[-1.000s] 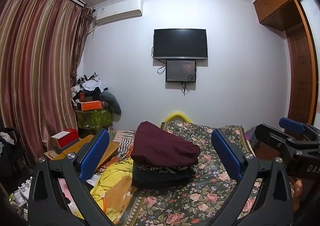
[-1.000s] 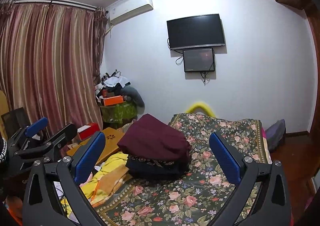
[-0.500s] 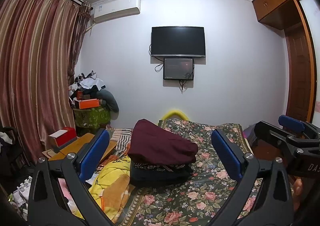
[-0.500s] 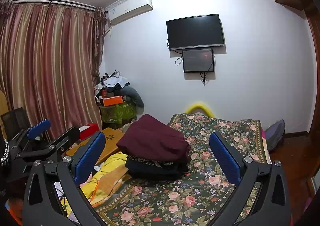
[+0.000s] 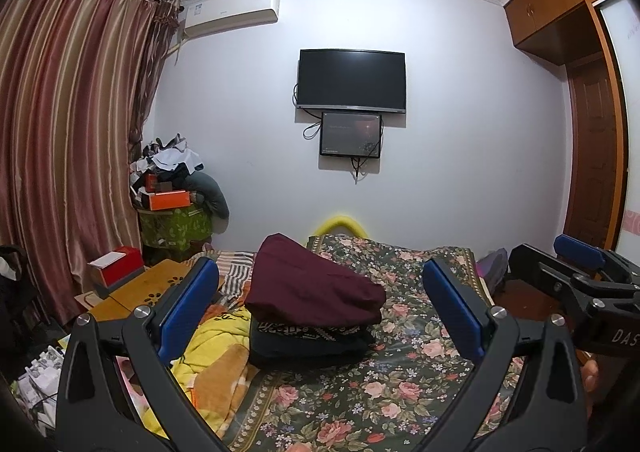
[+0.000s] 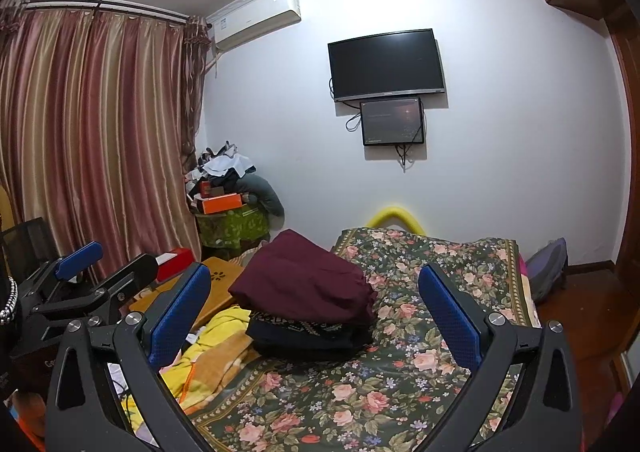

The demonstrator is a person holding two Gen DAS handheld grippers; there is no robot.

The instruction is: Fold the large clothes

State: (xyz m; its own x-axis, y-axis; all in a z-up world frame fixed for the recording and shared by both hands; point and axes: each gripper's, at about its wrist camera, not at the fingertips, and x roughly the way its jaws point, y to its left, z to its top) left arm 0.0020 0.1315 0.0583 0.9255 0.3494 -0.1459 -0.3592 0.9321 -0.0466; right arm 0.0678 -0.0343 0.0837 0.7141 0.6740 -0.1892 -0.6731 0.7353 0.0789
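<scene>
Both grippers hang in the air above the near end of the bed [image 5: 400, 368], each with its blue-padded fingers spread wide apart and nothing between them. The left gripper [image 5: 320, 308] frames a folded maroon garment [image 5: 312, 288], which lies on top of a dark patterned folded garment [image 5: 308, 344]; the stack rests on the floral bedspread towards its left side. The right gripper [image 6: 316, 308] looks at the same stack from a little further right, and the left gripper shows at the left edge of that view. A crumpled yellow blanket [image 5: 216, 364] lies just beside the stack on its left, next to a low wooden tabletop [image 5: 136, 292] carrying a red box [image 5: 118, 262].
</scene>
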